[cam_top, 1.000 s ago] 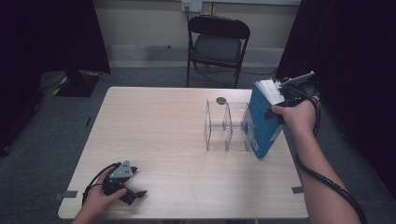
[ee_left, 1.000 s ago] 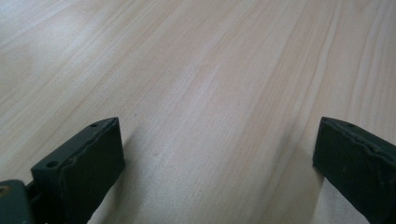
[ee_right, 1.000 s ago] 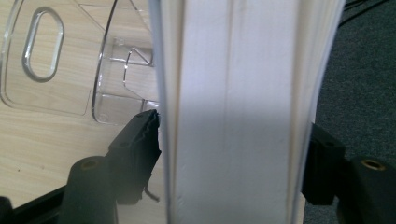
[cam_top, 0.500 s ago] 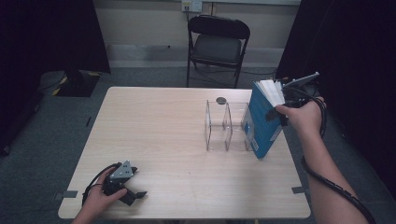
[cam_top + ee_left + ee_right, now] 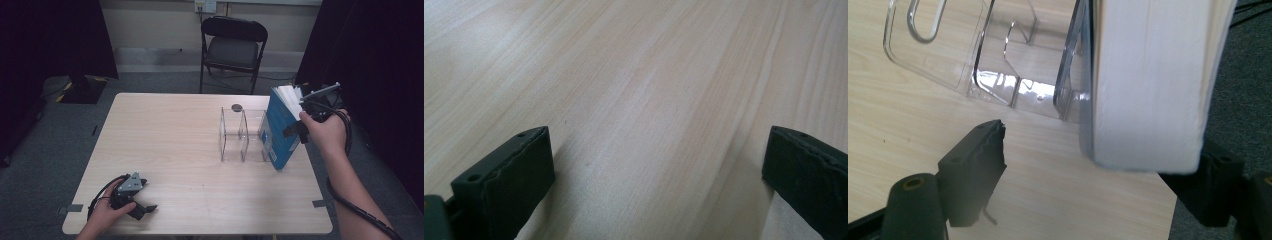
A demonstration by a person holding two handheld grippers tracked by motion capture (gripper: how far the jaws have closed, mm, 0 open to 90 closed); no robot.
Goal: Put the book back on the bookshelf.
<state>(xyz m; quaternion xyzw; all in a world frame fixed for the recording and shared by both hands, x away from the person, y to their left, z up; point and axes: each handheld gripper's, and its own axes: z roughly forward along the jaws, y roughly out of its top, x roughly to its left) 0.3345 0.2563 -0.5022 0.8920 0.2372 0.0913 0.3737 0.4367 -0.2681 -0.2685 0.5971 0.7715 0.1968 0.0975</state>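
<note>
I read the right gripper (image 5: 296, 131) at the right middle of the high view as letting go: its jaws have just been opening, and in the right gripper view they stand wide on either side of the thick blue-covered book with white page edges (image 5: 1148, 85), one pad well off to the lower left with bare table showing between it and the book, the other close under the book's lower right corner; contact there I cannot confirm. The book (image 5: 280, 130) stands upright on the light wooden table (image 5: 175, 130), just right of the clear acrylic divided holder (image 5: 242, 135), its cover against the holder's outer wall, which I judge is what props it. It looks rigid and heavy enough to stand alone: blue glossy cover, dense white page block, slight lean toward the holder. The left gripper (image 5: 142, 210) sits parked at lower left, hand on it, jaws wide over bare wood, evidently idle.
</note>
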